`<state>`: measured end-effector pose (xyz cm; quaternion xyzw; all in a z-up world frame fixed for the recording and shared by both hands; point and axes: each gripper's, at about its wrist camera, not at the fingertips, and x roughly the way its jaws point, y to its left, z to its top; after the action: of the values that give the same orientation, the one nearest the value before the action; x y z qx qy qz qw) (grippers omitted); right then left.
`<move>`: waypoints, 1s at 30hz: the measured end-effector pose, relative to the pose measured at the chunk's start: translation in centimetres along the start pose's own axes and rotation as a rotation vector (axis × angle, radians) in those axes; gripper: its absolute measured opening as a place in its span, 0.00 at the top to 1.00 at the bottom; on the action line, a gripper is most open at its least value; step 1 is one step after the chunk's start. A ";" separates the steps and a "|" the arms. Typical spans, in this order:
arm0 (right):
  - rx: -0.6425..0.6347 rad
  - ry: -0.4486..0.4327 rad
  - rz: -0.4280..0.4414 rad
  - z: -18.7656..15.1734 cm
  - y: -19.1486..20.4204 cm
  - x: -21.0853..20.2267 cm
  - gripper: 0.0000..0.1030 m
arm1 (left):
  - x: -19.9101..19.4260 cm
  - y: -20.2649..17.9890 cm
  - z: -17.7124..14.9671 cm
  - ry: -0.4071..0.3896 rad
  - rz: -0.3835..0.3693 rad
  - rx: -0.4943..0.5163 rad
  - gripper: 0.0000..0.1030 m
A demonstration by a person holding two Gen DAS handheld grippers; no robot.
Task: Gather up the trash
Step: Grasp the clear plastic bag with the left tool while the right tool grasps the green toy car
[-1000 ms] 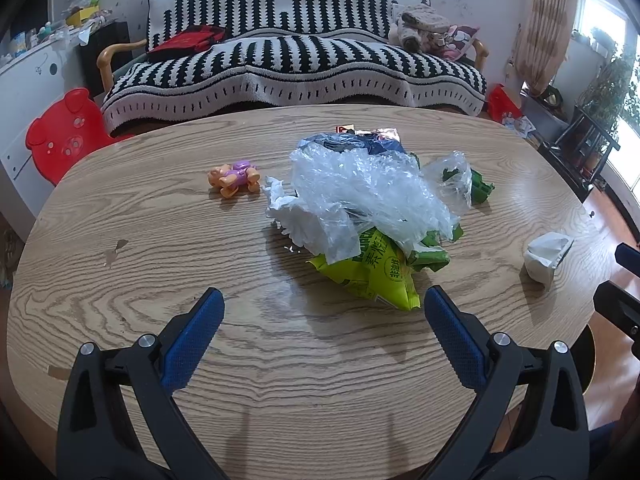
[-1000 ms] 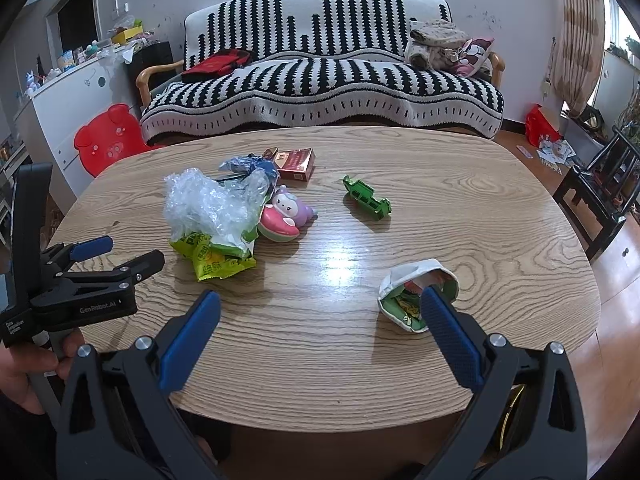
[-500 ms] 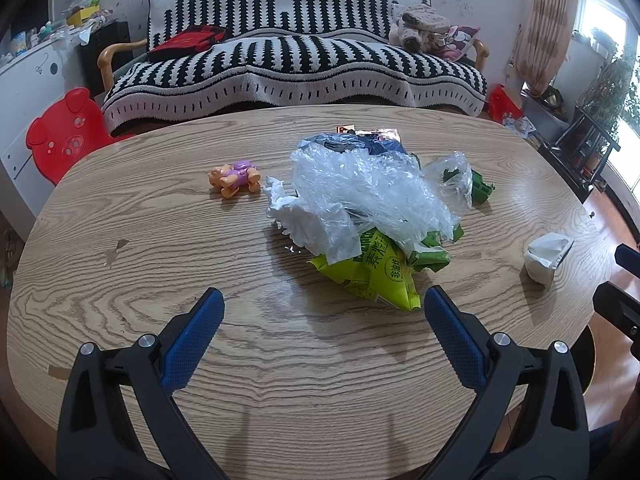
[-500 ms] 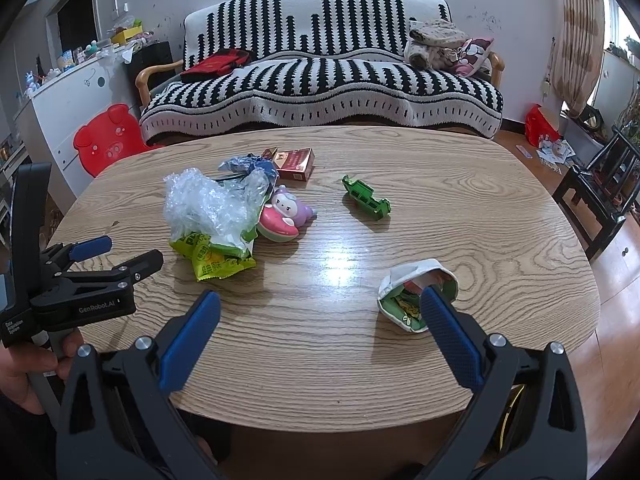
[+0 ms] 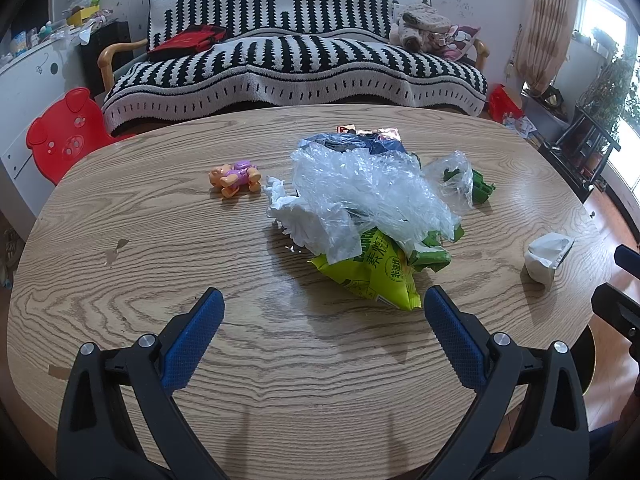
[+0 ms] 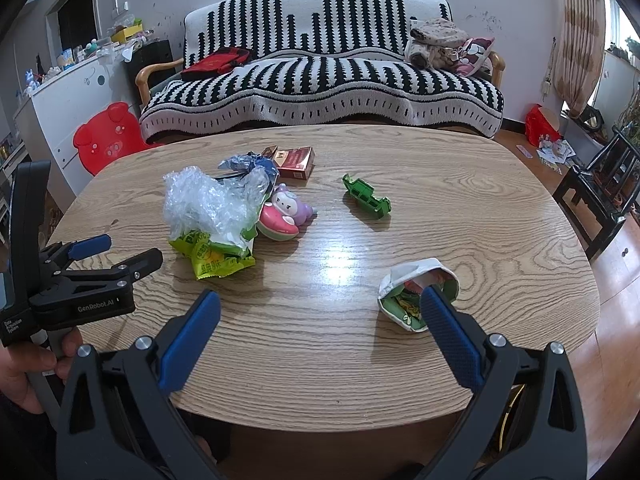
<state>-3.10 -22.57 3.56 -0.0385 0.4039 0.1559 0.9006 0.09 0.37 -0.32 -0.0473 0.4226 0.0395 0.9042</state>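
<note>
Sideways, crushed cup [image 6: 416, 294] mouth faces right claw [image 6: 320, 312]; untouched

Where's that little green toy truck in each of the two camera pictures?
Left wrist view: the green truck lies right of centre, partly behind the clear plastic of the trash pile.
Right wrist view: the green truck lies in the open near the table's middle, right of the pile.
Shared landmark: the yellow-green snack bag at the pile's near edge.
</note>
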 end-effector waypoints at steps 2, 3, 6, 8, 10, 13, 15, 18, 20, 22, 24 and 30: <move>-0.001 0.002 -0.002 0.0 0.0 0.1 0.06 | 0.0 0.0 0.0 0.000 0.001 0.000 0.05; -0.002 0.002 -0.003 0.0 0.0 0.1 0.06 | 0.0 0.0 0.0 0.000 0.001 -0.001 0.05; -0.012 0.010 -0.008 0.2 -0.1 0.5 0.06 | 0.2 0.2 0.1 0.010 -0.004 -0.006 0.05; -0.024 0.019 -0.016 0.4 -0.2 1.0 0.06 | 0.5 0.5 0.3 0.020 -0.007 -0.008 0.05; -0.057 0.022 -0.039 1.3 -0.3 2.0 0.06 | 1.0 0.6 0.7 0.028 -0.012 -0.009 0.05; -0.131 0.042 -0.095 3.0 -0.6 4.4 0.06 | 2.0 0.1 2.1 0.040 -0.007 0.003 0.05; -0.115 0.095 -0.091 4.6 -1.8 7.1 0.06 | 2.9 -0.5 3.4 0.043 -0.004 0.021 0.05; -0.036 0.179 -0.044 7.0 -4.0 11.3 0.06 | 4.8 -1.6 5.2 0.047 0.017 0.049 0.05; -0.021 0.232 -0.045 8.5 -4.8 14.1 0.06 | 6.5 -2.0 6.1 0.069 0.014 0.038 0.05; -0.013 0.273 -0.054 9.4 -5.3 16.4 0.06 | 7.6 -2.2 6.4 0.079 0.018 0.038 0.05; 0.001 0.313 -0.051 10.4 -5.9 18.8 0.06 | 8.3 -2.1 7.0 0.081 0.013 0.015 0.05; -0.061 0.427 -0.115 12.0 -6.1 23.7 0.09 | 9.2 -2.1 7.5 0.098 -0.026 -0.008 0.06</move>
<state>22.21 -20.12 -6.24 -0.1209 0.5775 0.1046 0.8006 11.92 -0.51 -2.47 -0.0582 0.4658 0.0268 0.8826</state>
